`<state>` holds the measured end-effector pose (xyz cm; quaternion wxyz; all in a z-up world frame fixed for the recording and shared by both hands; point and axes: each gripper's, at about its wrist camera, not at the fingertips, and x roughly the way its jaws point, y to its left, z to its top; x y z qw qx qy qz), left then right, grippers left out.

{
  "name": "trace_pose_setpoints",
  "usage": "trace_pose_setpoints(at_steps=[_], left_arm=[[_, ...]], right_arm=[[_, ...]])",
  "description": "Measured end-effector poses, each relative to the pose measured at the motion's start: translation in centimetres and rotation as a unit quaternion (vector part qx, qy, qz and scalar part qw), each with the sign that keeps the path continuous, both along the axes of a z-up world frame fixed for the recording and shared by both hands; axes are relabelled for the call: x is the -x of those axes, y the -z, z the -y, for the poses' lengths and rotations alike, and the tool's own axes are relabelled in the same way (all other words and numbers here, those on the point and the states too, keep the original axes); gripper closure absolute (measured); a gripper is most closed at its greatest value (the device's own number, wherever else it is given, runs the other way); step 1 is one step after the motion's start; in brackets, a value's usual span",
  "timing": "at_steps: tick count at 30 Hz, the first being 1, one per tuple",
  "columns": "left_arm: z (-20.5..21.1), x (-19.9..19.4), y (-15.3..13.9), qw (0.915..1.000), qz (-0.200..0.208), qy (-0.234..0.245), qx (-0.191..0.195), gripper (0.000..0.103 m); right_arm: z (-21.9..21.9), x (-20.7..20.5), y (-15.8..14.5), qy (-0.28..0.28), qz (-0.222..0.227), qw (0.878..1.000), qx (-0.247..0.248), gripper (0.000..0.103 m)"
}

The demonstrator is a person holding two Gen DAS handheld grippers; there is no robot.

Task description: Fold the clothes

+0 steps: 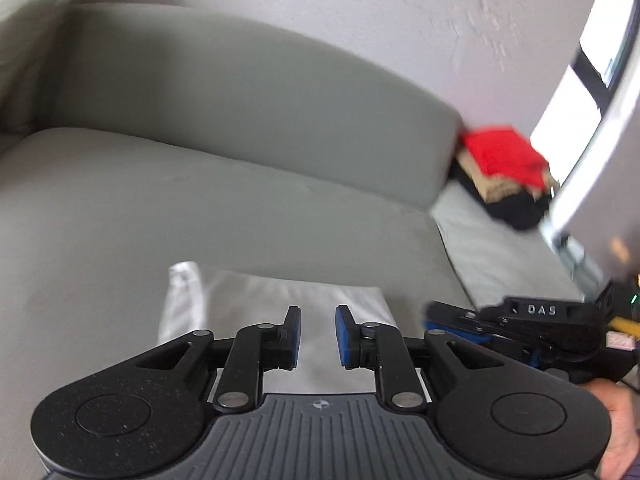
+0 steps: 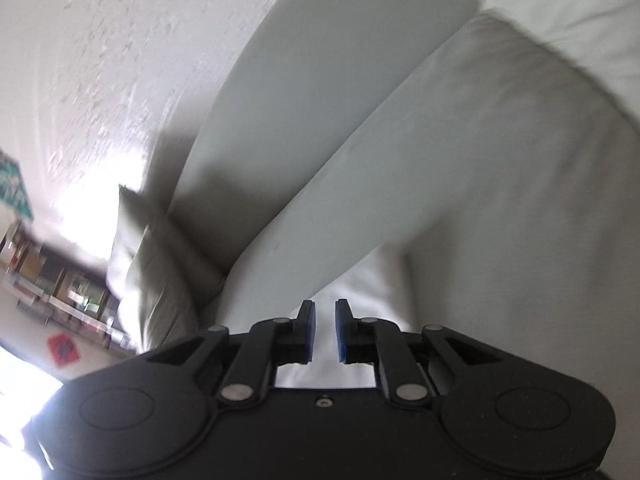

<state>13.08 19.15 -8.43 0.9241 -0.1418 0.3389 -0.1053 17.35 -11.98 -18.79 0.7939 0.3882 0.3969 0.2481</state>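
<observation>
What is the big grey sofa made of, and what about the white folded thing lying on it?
The big grey sofa looks covered in soft matte woven fabric, maybe suede-like: no shine, with faint brushed marks on the seat. The white folded thing looks like thin cloth, probably cotton: it lies flat with a stitched hem along one edge. Blur leaves both uncertain.

White garment on grey sofa; red top over black clothes.
</observation>
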Motion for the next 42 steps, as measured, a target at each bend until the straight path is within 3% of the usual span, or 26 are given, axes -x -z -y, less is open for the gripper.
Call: trace_pose_setpoints(at_steps=[3, 6, 8, 11, 14, 17, 19, 21, 23, 25, 30, 33, 36, 37, 39, 42], left_arm=[[0.5, -3.4, 2.3, 0.9993, -0.036, 0.012, -0.003, 0.086], [-1.2, -5.0, 4.6, 0.9975, -0.066, -0.026, -0.006, 0.089], [-2.4, -6.1, 5.9, 0.9949, -0.083, -0.056, -0.010, 0.088], [-4.7, -6.8, 6.4, 0.9859, -0.081, -0.139, -0.045, 0.091], [-6.2, -6.5, 6.3, 0.9772, -0.081, -0.193, -0.037, 0.091], [-6.2, -5.4, 5.0, 0.9612, -0.067, -0.243, -0.111, 0.092], [-6.6, -4.0, 4.1, 0.9521, -0.065, -0.264, -0.140, 0.092], [-7.5, -1.9, 2.7, 0.9531, -0.063, -0.271, -0.118, 0.092], [-8.0, 0.8, 1.2, 0.9592, -0.054, -0.262, -0.092, 0.086], [-7.2, 2.9, 0.1, 0.9665, -0.052, -0.234, -0.091, 0.076], [-3.8, 7.3, -2.3, 0.9796, -0.058, -0.150, -0.120, 0.069], [-1.5, 9.8, -3.4, 0.9829, -0.062, -0.097, -0.144, 0.069], [0.8, 11.8, -2.3, 0.9809, -0.059, -0.034, -0.182, 0.077], [1.3, 12.2, -2.3, 0.9815, -0.053, -0.022, -0.183, 0.077], [2.1, 12.5, -2.1, 0.9833, -0.043, -0.004, -0.177, 0.082], [2.2, 11.9, -1.0, 0.9846, -0.067, -0.017, -0.160, 0.084]], right_arm=[[-2.3, -1.5, 0.9, -0.024, -0.015, 1.000, 0.004, 0.091], [-3.7, -3.3, 3.2, -0.051, -0.051, 0.997, 0.003, 0.091], [-3.9, -4.1, 4.7, -0.052, -0.062, 0.997, 0.001, 0.103], [-2.6, -4.5, 5.6, 0.012, -0.037, 0.999, 0.015, 0.103], [-1.2, -4.8, 5.6, 0.092, -0.018, 0.995, 0.041, 0.103], [0.4, -4.2, 5.1, 0.165, -0.011, 0.983, 0.084, 0.103], [1.4, -3.3, 4.3, 0.167, -0.013, 0.982, 0.091, 0.103], [2.1, -1.7, 2.9, 0.158, -0.008, 0.981, 0.109, 0.092], [3.0, 0.2, 1.5, 0.140, -0.003, 0.984, 0.111, 0.089], [4.0, 2.1, -0.2, 0.113, 0.008, 0.986, 0.121, 0.089], [3.5, 7.2, -4.0, 0.037, 0.036, 0.985, 0.165, 0.079], [2.4, 9.8, -5.5, -0.010, 0.054, 0.981, 0.186, 0.075], [0.4, 12.1, -6.2, -0.073, 0.070, 0.974, 0.204, 0.076], [-0.4, 12.8, -6.4, -0.091, 0.077, 0.970, 0.212, 0.076], [-2.0, 13.9, -6.8, -0.116, 0.092, 0.961, 0.235, 0.091], [-4.1, 15.0, -7.2, -0.137, 0.108, 0.948, 0.268, 0.092]])
